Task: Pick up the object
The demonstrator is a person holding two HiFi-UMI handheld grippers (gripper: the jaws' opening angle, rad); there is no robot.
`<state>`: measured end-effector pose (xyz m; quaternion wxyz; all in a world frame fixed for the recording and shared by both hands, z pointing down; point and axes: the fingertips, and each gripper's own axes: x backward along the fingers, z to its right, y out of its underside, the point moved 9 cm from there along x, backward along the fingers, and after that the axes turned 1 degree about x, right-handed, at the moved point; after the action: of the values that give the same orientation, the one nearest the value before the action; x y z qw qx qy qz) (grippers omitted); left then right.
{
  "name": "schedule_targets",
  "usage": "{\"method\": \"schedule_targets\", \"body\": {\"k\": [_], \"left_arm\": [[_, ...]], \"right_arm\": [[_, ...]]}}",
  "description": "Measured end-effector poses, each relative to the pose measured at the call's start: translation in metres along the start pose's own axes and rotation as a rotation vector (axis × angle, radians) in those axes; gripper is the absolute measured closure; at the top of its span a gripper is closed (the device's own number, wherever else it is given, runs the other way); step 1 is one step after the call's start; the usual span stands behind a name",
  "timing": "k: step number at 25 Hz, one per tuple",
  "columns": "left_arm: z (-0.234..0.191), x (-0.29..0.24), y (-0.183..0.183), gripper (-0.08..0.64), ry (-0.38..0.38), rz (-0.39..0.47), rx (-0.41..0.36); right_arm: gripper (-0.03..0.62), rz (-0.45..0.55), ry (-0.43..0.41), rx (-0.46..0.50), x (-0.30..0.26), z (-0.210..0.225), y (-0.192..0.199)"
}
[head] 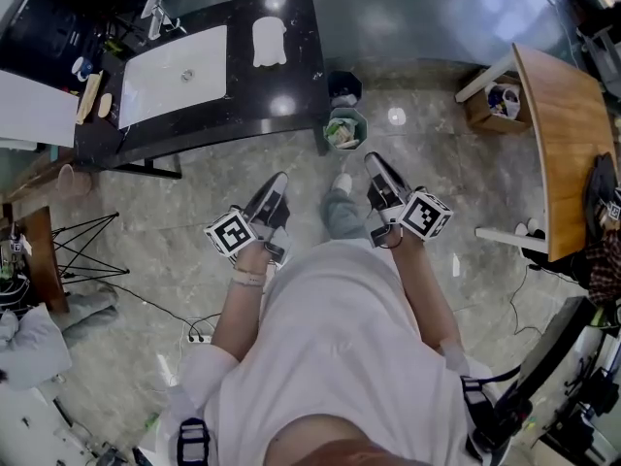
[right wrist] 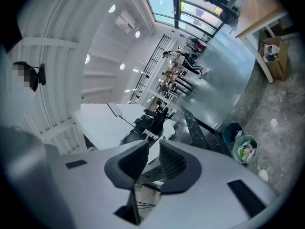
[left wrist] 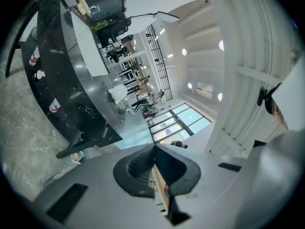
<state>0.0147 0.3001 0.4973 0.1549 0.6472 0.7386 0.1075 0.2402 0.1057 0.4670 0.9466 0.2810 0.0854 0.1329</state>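
Note:
A white, ghost-shaped object [head: 269, 42] lies flat on the black table [head: 291, 100], at its far right part. It shows small in the left gripper view [left wrist: 117, 93] and the right gripper view [right wrist: 169, 128]. I hold both grippers close to my body above the floor, well short of the table. My left gripper [head: 281, 178] [left wrist: 155, 149] is shut, its pads together and nothing between them. My right gripper [head: 374, 158] [right wrist: 152, 149] stands slightly open, a narrow empty gap between its pads.
A white rectangular basin [head: 175, 71] lies on the black table's left part, with small items along its left edge. Two waste bins [head: 344, 129] stand by the table's near right corner. A wooden table [head: 568, 134] is at the right. Cables and a stand [head: 87, 246] lie at the left.

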Motion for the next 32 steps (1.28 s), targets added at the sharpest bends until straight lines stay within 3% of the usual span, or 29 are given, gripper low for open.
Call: {"method": "schedule_targets", "body": {"k": [4, 8, 12, 19, 32], "left_arm": [[-0.005, -0.031, -0.036, 0.552, 0.012, 0.044, 0.006], [-0.009, -0.06, -0.066, 0.552, -0.026, 0.087, 0.052], [-0.019, -0.086, -0.096, 0.552, -0.026, 0.12, 0.014], [-0.025, -0.134, -0.136, 0.552, -0.057, 0.177, 0.053], [-0.039, -0.157, -0.182, 0.552, -0.081, 0.191, 0.063]], "right_arm": [[0.512, -0.033, -0.026, 0.024, -0.05, 0.002, -0.036], [0.512, -0.074, -0.043, 0.033, -0.093, 0.012, -0.063], [0.512, -0.111, -0.073, 0.024, -0.134, 0.022, -0.085], [0.512, -0.128, -0.107, 0.031, -0.191, 0.044, -0.127], [0.512, -0.145, -0.088, -0.01, -0.242, 0.055, -0.138]]}}
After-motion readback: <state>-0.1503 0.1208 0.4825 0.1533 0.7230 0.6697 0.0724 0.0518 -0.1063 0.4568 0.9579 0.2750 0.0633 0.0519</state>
